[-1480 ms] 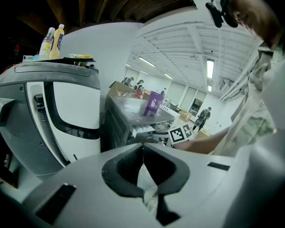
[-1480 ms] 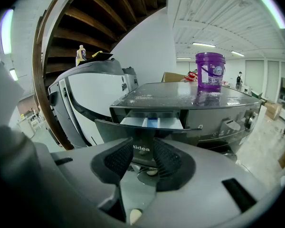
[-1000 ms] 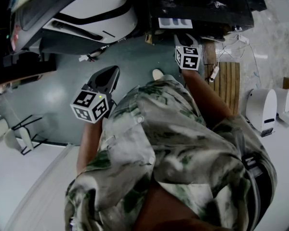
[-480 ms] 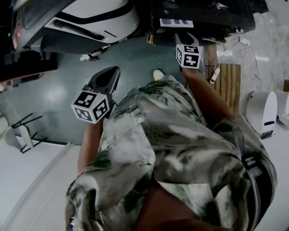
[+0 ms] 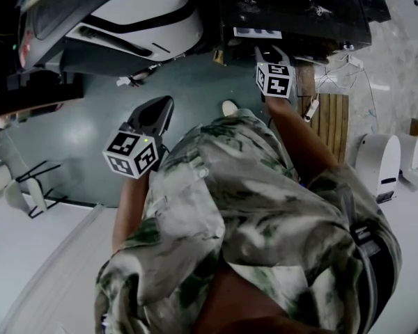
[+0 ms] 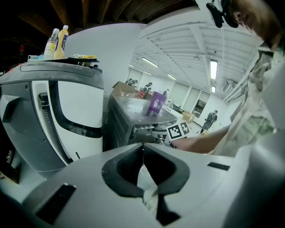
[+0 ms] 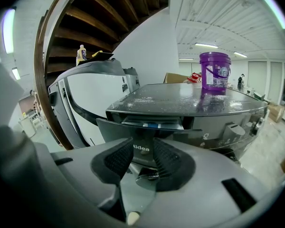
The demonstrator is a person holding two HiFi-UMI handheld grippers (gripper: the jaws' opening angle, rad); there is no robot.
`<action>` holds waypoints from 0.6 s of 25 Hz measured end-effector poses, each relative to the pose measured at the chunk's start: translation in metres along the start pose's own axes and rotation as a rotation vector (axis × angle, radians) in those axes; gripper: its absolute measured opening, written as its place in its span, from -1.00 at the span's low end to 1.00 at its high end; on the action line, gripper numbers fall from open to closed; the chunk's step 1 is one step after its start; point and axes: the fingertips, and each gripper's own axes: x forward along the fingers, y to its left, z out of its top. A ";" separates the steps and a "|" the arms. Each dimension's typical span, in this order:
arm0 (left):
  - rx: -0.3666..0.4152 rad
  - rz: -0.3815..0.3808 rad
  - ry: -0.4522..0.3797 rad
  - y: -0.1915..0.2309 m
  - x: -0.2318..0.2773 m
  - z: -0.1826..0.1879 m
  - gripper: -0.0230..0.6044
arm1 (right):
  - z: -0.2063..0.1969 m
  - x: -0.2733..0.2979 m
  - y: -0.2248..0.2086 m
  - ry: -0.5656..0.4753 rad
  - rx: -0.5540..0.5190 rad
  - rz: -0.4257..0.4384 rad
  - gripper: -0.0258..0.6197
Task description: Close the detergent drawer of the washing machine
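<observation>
Right now my right gripper [image 7: 142, 148] is up at the washer [image 7: 223, 115], jaws apart and holding nothing. The drawer [image 7: 115, 127] stands pulled out from the washer's top left corner, and its dark front panel shows in the gap between my right jaws. I cannot tell whether the jaws touch it. From the head view, the right gripper [image 5: 269, 53] points at the drawer [image 5: 256, 32], its tips just at the front edge. A purple tub [image 7: 214, 71] sits on the washer's top surface, towards the right.

My left gripper [image 6: 143, 148] hangs low and well apart from the washer, jaws closed tip to tip on nothing. In the head view it [image 5: 161, 105] is over the grey floor [image 5: 90, 138], aimed towards a white machine [image 5: 146, 12] that stands to the left of the washer.
</observation>
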 end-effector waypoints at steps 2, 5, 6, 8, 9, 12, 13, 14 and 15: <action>0.000 0.000 0.000 0.000 0.000 0.000 -0.84 | 0.001 0.001 0.000 0.001 0.001 0.001 -0.46; -0.001 -0.001 0.000 -0.001 0.000 0.000 -0.84 | 0.001 0.002 0.000 -0.001 0.001 -0.001 -0.46; -0.001 -0.001 0.001 -0.002 0.000 -0.001 -0.84 | 0.002 0.002 0.000 -0.002 0.000 0.000 -0.46; -0.001 0.001 0.002 -0.002 0.000 -0.001 -0.84 | 0.002 0.003 -0.001 -0.002 -0.001 0.001 -0.46; -0.001 0.002 0.003 -0.002 0.000 -0.001 -0.84 | 0.002 0.003 -0.001 -0.001 -0.001 0.001 -0.46; -0.004 0.007 0.003 0.000 -0.001 -0.001 -0.84 | 0.003 0.005 -0.001 0.000 -0.003 0.003 -0.46; -0.004 0.009 0.002 0.000 -0.001 -0.001 -0.84 | 0.004 0.006 -0.002 -0.001 -0.003 0.003 -0.47; -0.004 0.009 0.001 0.000 -0.001 -0.001 -0.84 | 0.004 0.006 -0.002 -0.001 -0.002 0.004 -0.47; -0.004 0.010 0.001 0.000 -0.001 -0.001 -0.84 | 0.004 0.007 -0.002 -0.001 -0.002 0.004 -0.47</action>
